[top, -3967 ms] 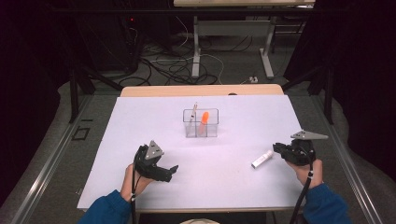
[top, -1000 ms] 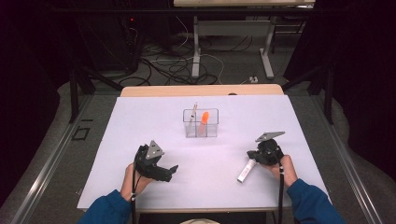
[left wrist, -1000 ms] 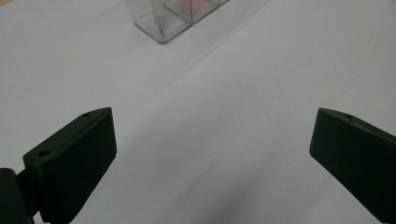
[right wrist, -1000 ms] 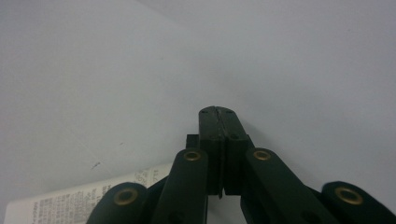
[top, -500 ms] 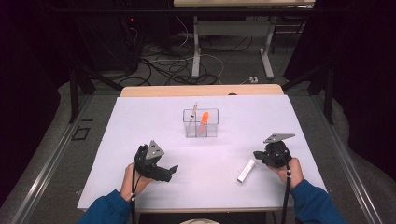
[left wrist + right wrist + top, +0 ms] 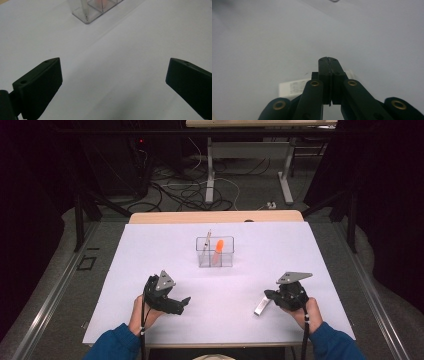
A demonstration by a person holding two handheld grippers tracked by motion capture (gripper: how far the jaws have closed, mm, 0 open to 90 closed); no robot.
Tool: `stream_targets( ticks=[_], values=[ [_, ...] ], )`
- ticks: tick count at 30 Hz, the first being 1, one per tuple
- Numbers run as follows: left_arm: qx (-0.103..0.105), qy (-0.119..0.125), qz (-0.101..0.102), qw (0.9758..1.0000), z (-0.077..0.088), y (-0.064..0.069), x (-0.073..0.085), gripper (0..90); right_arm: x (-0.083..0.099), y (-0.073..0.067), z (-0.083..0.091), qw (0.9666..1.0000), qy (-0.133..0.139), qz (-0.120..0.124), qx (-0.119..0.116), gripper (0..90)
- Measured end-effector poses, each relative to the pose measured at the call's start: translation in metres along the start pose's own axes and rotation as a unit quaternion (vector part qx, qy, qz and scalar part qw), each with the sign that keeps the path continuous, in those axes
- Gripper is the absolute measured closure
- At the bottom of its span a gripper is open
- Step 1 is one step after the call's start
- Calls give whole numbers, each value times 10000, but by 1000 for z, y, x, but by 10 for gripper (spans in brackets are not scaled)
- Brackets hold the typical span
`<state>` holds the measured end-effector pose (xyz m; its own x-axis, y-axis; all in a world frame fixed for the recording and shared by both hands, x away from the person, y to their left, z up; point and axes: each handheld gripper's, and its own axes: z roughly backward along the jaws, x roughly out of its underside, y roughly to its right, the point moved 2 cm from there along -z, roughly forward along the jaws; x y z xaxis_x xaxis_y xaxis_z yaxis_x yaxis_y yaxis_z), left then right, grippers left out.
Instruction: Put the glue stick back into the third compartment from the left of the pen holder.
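Clear two-compartment organizer (image 6: 215, 252) sits mid-table on the white table cover (image 6: 150, 260). Orange marker (image 6: 217, 251) stands in it, leaning slightly, in the right-hand compartment or at the divider, can't tell which. A thin pale pen-like stick (image 6: 208, 239) stands in the left compartment, top poking above the rim.

Left gripper (image 6: 176, 304) rests near the front-left of the table, jaws wide apart, nothing between them. The left gripper view shows the organizer's (image 6: 96, 10) base corner and the stick's (image 6: 84, 8) lower end inside, plus an orange blur behind the wall; the high view can't resolve that detail.

Right gripper (image 6: 272, 295) is front-right, jaws pressed together on themselves, not clamping anything. White tube-like stick (image 6: 262, 306) lies flat on the table, just beside and below the jaw tips. In the high view its long axis runs diagonally, near end toward the front-left, far end up toward the gripper. The right gripper view shows it (image 6: 294, 88) crossing under the closed jaws, roughly perpendicular to them, with small printed text on a label that the high view misses. Text unreadable.
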<state>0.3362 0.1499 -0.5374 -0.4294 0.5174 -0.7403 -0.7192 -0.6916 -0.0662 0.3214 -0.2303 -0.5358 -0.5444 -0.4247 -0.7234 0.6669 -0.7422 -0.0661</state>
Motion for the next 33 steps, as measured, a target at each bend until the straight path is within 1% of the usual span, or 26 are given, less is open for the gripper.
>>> stream_targets(
  ticks=[2,3,4,5,6,7,8,9,11,12,14,15,17,21,24,25,26,30,33],
  values=[
    [-1,-6,-12,10000,0,0,0,5,0,-12,-1,9998,-98,169,-103,900],
    [-8,-7,-24,10000,0,0,0,5,1,-19,-2,9996,-75,251,-144,900],
    [-4,-12,-24,10000,0,0,0,5,2,-25,-3,9992,-149,295,-229,900],
    [-4,-14,-23,10000,0,0,0,5,2,-30,-5,9988,-205,382,-248,900],
    [-3,-10,-19,10000,0,0,0,5,3,-35,-6,9981,-298,441,-325,900],
    [-3,-15,-21,10000,0,0,0,5,4,-39,-8,9977,-275,504,-363,900],
    [-4,-10,-19,10000,0,0,0,5,5,-42,-9,9966,-355,612,-422,900],
    [6,-6,2,10000,0,0,0,5,6,-44,-9,9960,-413,650,-448,900],
    [-2,-15,-22,10000,0,0,0,5,8,-47,-12,9951,-449,692,-549,900],
    [1,-19,-22,10000,0,0,0,5,9,-48,-14,9948,-497,714,-525,900],
    [-3,-13,-23,10000,0,0,0,5,10,-50,-15,9935,-625,763,-571,900],
    [7,-38,-29,10000,0,0,0,5,11,-51,-17,9929,-627,833,-576,900],
    [6,-29,-27,10000,0,0,0,5,12,-54,-18,9913,-733,897,-627,900],
    [21,-65,-46,10000,0,0,0,5,15,-57,-21,9899,-876,995,-501,900],
    [18,-43,-37,10000,0,0,0,5,16,-56,-22,9901,-920,984,-402,900],
    [-34,15,-26,10000,-1,0,0,5,16,-55,-22,9901,-913,1013,-336,900],
    [-35,11,-26,10000,-1,0,0,5,17,-54,-22,9901,-946,970,-353,900],
    [-30,12,-27,10000,-1,0,0,5,17,-52,-22,9903,-947,996,-218,900],
    [-38,15,-31,10000,-1,0,0,5,17,-50,-21,9905,-1001,934,-154,900]
  ],
)
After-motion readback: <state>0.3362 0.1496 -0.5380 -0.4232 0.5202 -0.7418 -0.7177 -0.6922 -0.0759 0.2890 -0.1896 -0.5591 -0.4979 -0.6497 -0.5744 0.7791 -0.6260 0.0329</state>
